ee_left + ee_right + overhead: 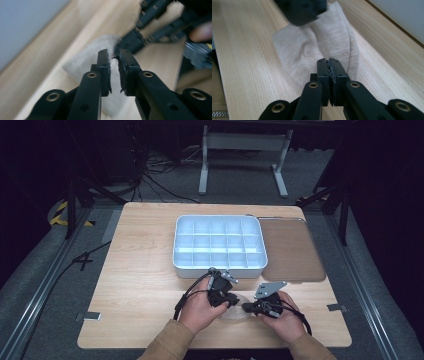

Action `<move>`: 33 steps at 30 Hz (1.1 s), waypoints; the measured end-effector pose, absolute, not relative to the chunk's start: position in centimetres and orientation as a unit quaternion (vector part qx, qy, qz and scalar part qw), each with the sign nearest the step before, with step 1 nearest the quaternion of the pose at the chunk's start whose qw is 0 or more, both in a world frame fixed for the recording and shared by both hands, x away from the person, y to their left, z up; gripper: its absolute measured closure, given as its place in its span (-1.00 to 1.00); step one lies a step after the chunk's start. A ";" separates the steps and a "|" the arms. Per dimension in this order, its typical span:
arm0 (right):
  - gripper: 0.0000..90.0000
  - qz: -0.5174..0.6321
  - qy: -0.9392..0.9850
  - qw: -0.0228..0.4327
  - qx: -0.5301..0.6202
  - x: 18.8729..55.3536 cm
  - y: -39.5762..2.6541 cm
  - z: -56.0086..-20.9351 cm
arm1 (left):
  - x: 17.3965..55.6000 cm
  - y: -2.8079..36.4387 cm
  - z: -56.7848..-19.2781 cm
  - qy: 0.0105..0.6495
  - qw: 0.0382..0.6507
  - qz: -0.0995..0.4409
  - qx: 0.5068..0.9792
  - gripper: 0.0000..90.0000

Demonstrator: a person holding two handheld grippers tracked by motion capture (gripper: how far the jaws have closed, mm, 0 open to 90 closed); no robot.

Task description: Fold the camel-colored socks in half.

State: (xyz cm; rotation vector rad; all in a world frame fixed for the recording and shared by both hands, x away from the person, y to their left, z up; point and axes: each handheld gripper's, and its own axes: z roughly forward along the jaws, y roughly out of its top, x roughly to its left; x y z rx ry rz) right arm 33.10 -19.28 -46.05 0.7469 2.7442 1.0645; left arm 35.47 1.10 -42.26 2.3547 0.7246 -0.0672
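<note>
Pinching the beige cloth point(317, 47) at the table's point(140, 270) near edge, right gripper point(328, 62) pressed together, left gripper point(113, 56) slightly spread over it, white divided tray point(219, 242) sitting bare behind.

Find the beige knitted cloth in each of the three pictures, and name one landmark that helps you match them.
High view: the beige cloth lies near the table's front edge, between the two grippers.
Left gripper view: centre, under and beyond the black jaws.
Right gripper view: centre, ahead of the shut jaws.
Shared landmark: the white compartment box, a pale blur upper left and upper right.
</note>
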 end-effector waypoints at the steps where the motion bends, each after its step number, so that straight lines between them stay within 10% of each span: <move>1: 0.95 0.351 0.903 0.053 0.243 33.1 -19.2 -46.1 | 35.8 0.8 -42.8 0.285 0.309 -0.006 0.907 0.85; 14: 0.93 0.345 0.908 0.057 0.230 32.1 -19.4 -45.6 | 36.4 0.8 -44.5 0.318 0.236 0.004 0.918 1.00; 33: 0.97 0.312 0.914 0.065 0.252 32.9 -20.1 -46.4 | 36.3 2.6 -43.2 0.324 0.281 -0.019 0.903 0.85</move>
